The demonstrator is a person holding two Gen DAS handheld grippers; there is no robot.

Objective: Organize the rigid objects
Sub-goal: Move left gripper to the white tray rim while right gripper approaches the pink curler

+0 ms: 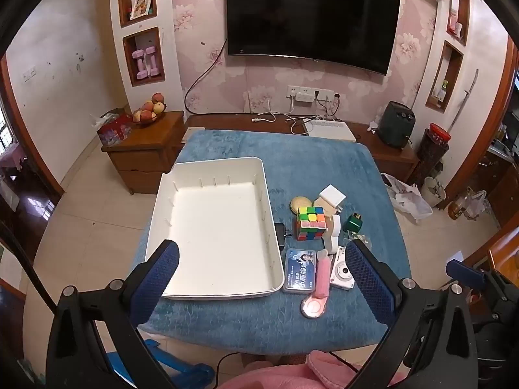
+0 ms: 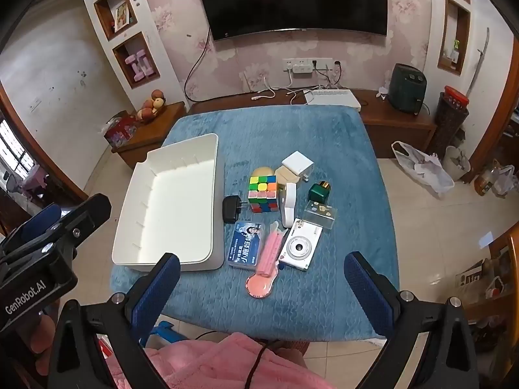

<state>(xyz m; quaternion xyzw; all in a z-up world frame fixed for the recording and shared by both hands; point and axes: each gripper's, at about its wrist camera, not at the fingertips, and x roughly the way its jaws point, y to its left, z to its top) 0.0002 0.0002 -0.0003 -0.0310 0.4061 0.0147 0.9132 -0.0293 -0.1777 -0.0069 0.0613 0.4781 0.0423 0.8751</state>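
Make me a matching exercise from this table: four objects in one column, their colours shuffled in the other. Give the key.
Things:
1. bin
2. camera
3. plug adapter
4. small bottle

Descriptions:
A. green, gold cap
B. black
C. white, empty
D. white, round lens on top

Pairs: 1-C, 2-D, 3-B, 4-A

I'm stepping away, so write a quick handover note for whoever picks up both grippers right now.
Left hand-held gripper: open, empty, above the near table edge.
Right hand-held gripper: open, empty, likewise.
White bin: on the blue cloth, nothing in it.
Beside it on the cloth, all loose: puzzle cube, black plug, white charger, camera, card case, green bottle.
Done: nothing yet.
Left: everything into the bin.
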